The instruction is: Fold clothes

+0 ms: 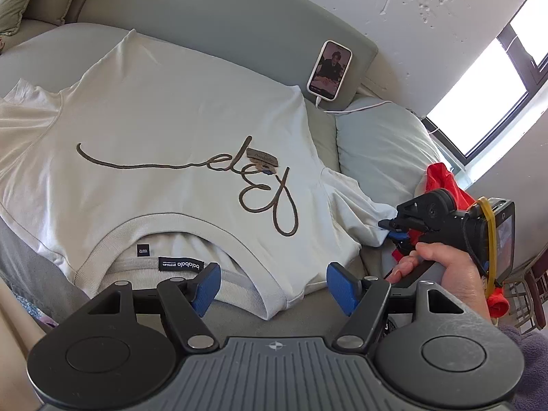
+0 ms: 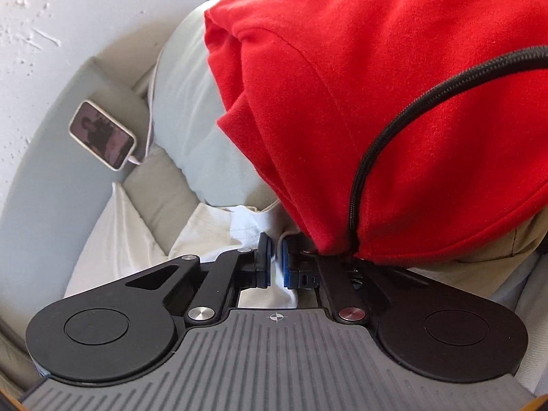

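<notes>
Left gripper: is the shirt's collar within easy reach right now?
Probably yes. The left gripper is open just short of the collar of the white shirt, nothing between them.

A big red cloth [image 2: 376, 102] fills the space above the right claw [image 2: 276, 263] and hides what lies behind it. Its top and right side run off the picture. The shirt [image 1: 164, 130] in front of the left claw [image 1: 270, 286] is cut off at the left edge. The face on the phone [image 1: 329, 70] is too small to make out.
</notes>
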`<state>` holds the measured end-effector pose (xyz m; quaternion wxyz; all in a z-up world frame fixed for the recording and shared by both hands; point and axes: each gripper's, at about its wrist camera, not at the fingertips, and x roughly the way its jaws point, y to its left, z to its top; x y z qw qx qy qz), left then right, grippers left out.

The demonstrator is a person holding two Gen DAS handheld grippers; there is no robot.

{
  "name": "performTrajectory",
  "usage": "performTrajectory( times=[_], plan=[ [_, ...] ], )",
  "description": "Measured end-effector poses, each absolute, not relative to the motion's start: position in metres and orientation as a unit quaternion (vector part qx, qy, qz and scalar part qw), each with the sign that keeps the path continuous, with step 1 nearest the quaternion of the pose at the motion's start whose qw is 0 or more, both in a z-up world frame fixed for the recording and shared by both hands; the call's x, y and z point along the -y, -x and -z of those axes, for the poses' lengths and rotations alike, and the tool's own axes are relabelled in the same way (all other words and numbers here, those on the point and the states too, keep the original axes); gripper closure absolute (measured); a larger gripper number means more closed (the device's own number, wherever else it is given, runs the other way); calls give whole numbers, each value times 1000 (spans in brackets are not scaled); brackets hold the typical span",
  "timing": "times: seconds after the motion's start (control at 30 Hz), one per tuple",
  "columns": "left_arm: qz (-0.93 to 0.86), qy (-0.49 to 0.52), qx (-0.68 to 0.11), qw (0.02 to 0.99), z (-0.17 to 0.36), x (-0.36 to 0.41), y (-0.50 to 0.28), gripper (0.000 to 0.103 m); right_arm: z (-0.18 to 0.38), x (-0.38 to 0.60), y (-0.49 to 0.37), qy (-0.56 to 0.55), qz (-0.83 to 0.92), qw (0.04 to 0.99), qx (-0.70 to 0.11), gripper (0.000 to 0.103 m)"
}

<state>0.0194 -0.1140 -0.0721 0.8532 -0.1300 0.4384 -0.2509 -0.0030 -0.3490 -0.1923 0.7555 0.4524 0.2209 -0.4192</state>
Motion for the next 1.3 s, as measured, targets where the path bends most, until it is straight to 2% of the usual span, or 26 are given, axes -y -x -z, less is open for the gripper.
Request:
performTrajectory(
  times=[0.13,0.43,0.5,0.6,0.7,0.93,1.0,1.03,1.07,1.17,1.23,1.3],
  plan=[
    [258,130,-429,856,71,109,-14,36,172,342,1,-423,398,784,-221,98],
    [280,141,-374,873,65,67,-52,34,110,308,-32,-224,341,885,-225,98],
    [281,181,-369,867,76,50,-62,35,101,294,-39,-176,317,903,-230,98],
    [284,258,-367,847,100,26,-69,35,98,265,-48,-100,272,927,-239,98],
    [264,299,-397,827,114,17,-79,37,108,232,-56,-29,227,940,-252,98],
    [261,315,-380,830,113,7,-79,36,141,167,-53,90,114,936,-320,97],
    [262,319,-381,827,114,6,-79,36,148,162,-47,100,92,932,-336,93],
    [261,319,-381,828,115,7,-79,36,151,159,-42,112,76,929,-344,87],
    [260,317,-381,829,114,7,-80,36,153,155,-37,125,59,927,-347,74],
    [258,314,-381,830,115,8,-79,36,152,149,-17,169,23,922,-348,55],
    [259,315,-382,829,115,7,-78,36,146,153,-6,164,19,922,-351,49],
    [259,316,-384,827,117,8,-78,36,136,163,5,124,30,931,-342,49]
  ],
)
